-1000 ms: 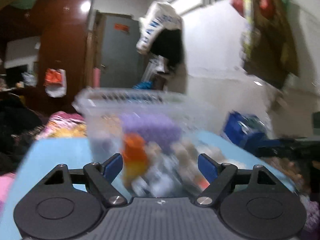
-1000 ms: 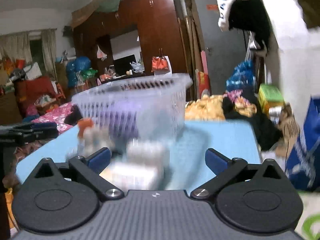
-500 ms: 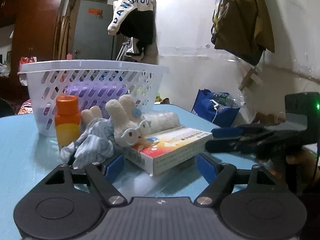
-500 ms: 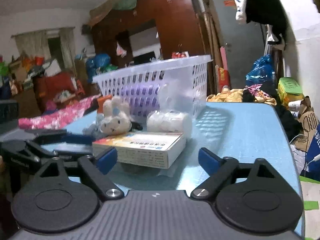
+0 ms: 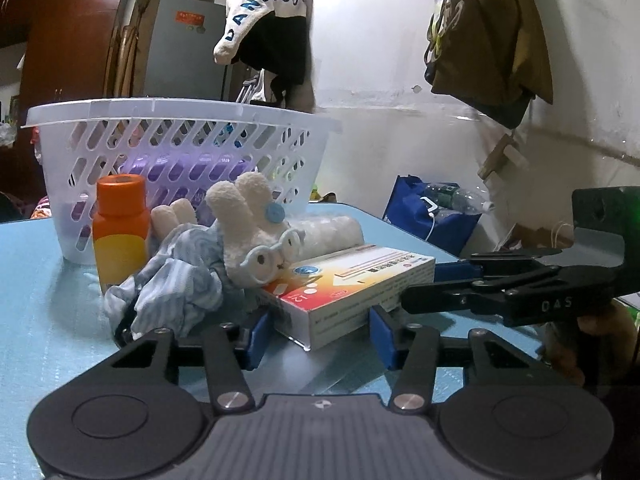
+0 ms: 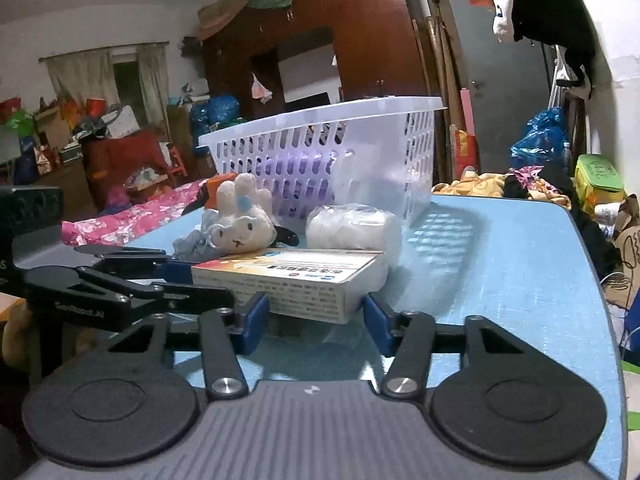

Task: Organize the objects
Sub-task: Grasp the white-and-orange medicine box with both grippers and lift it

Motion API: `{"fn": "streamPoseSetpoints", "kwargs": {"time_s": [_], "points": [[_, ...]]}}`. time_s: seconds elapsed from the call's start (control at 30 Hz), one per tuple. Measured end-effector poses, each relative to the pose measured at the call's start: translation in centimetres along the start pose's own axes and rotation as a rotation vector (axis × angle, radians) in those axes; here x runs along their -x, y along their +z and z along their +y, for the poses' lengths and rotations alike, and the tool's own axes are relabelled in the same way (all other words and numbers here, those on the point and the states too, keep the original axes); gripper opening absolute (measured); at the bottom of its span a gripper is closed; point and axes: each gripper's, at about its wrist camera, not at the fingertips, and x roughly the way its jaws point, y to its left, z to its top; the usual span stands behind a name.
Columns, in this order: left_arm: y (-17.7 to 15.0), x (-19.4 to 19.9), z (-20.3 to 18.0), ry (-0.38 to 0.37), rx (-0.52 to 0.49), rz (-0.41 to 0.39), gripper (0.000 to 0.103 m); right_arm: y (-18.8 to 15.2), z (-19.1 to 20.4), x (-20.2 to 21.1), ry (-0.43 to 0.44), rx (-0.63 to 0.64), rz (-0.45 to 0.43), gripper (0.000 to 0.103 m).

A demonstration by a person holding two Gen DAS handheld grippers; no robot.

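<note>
A medicine box (image 5: 352, 284) lies flat on the blue table (image 5: 40, 320), in front of a plush rabbit (image 5: 256, 240), an orange bottle (image 5: 120, 228) and a white slotted basket (image 5: 180, 106). My left gripper (image 5: 320, 336) straddles one end of the box, jaws closing, and its blue pads meet the box's sides. From the opposite end my right gripper (image 6: 314, 320) straddles the same box (image 6: 288, 280), jaws also closing, pads against it. Each view shows the other gripper: the right gripper (image 5: 432, 284) and the left gripper (image 6: 200, 284).
A wrapped white roll (image 6: 352, 228) lies behind the box, and a striped blue cloth (image 5: 180, 276) is bunched beside the rabbit. Something purple (image 5: 180, 168) sits inside the basket. The table edge (image 6: 600, 280) runs close on the right, with bags and clutter on the floor beyond.
Both grippers have sunk toward the table and settled at the medicine box. Their jaws have narrowed from wide apart to the box's sides.
</note>
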Motion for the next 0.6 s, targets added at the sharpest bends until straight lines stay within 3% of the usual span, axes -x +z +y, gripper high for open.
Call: {"fn": "streamPoseSetpoints", "kwargs": {"time_s": [0.6], "points": [[0.3, 4.1, -2.7, -0.026, -0.104, -0.133, 0.052, 0.3, 4.0, 3.5, -0.078, 0.073, -0.107, 0.05]]}}
